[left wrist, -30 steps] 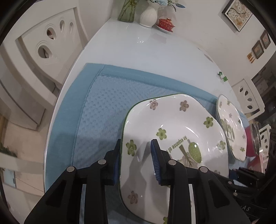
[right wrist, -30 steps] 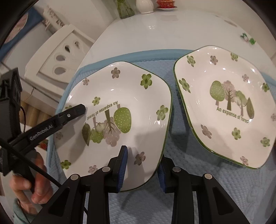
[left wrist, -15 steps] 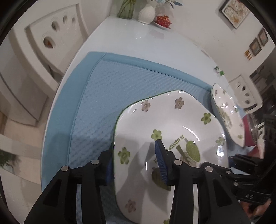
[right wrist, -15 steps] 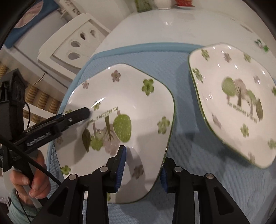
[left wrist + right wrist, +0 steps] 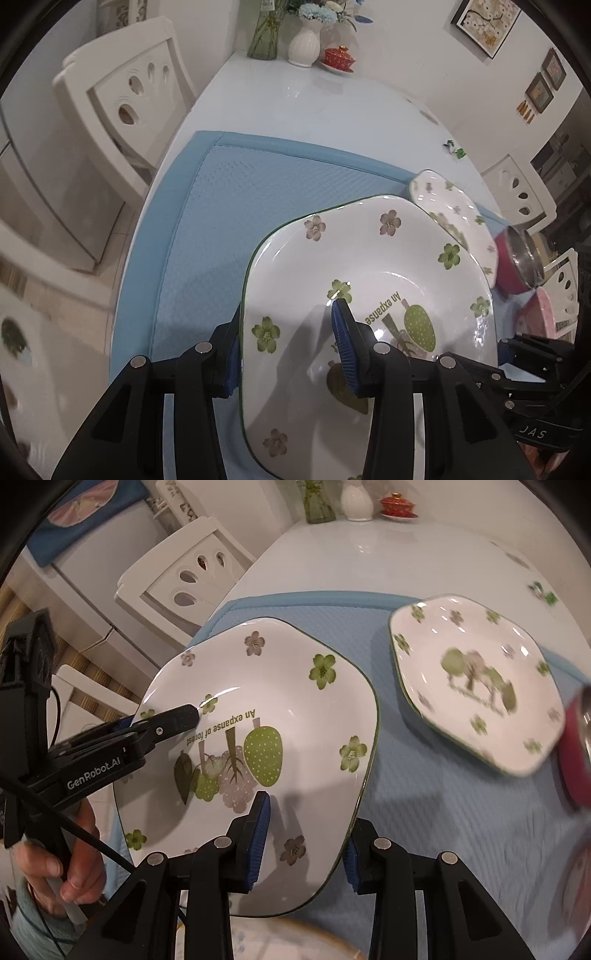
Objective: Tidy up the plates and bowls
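Observation:
A white plate with green flowers and trees (image 5: 369, 280) (image 5: 258, 686) is held above the blue mat by both grippers. My left gripper (image 5: 288, 350) is shut on its left rim; its black finger also shows in the right wrist view (image 5: 177, 718). My right gripper (image 5: 304, 840) is shut on the plate's near right rim. A second matching plate (image 5: 476, 679) (image 5: 447, 206) lies flat on the mat to the right.
A blue mat (image 5: 240, 206) covers the near part of the white table (image 5: 303, 99). A red pot (image 5: 517, 258) stands at the right edge. Vases and a red cup (image 5: 338, 57) stand at the far end. White chairs (image 5: 122, 96) flank the table.
Both grippers have lifted the held plate off the mat and pulled it back towards me. The second plate has stayed on the mat.

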